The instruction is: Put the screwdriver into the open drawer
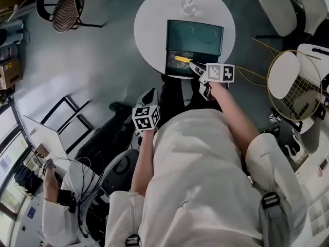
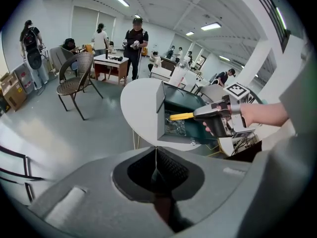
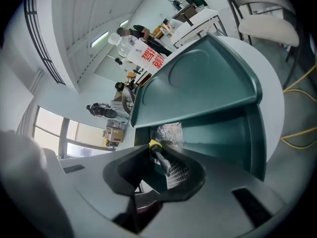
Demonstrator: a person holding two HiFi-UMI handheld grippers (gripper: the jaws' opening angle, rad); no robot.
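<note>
A dark green cabinet point(image 1: 194, 35) stands on a round white table point(image 1: 151, 24), its drawer point(image 1: 172, 70) pulled open toward me. My right gripper point(image 1: 195, 68) is shut on the yellow-handled screwdriver point(image 1: 181, 58), which hangs over the open drawer. In the right gripper view the screwdriver point(image 3: 155, 146) sits between the pads of the right gripper point(image 3: 162, 158), above the drawer point(image 3: 223, 133). My left gripper point(image 1: 150, 94) hangs back from the table, below and left of the drawer. Its jaws meet with nothing between them in the left gripper view point(image 2: 156, 150), which also shows the screwdriver point(image 2: 182, 116).
Crinkled clear wrapping point(image 3: 170, 132) lies inside the drawer. A small white object point(image 1: 189, 5) stands on the table behind the cabinet. A wicker chair point(image 1: 64, 6) is at far left, white chairs point(image 1: 288, 76) and a yellow cable point(image 1: 253, 74) at right. A person point(image 1: 56, 210) sits lower left.
</note>
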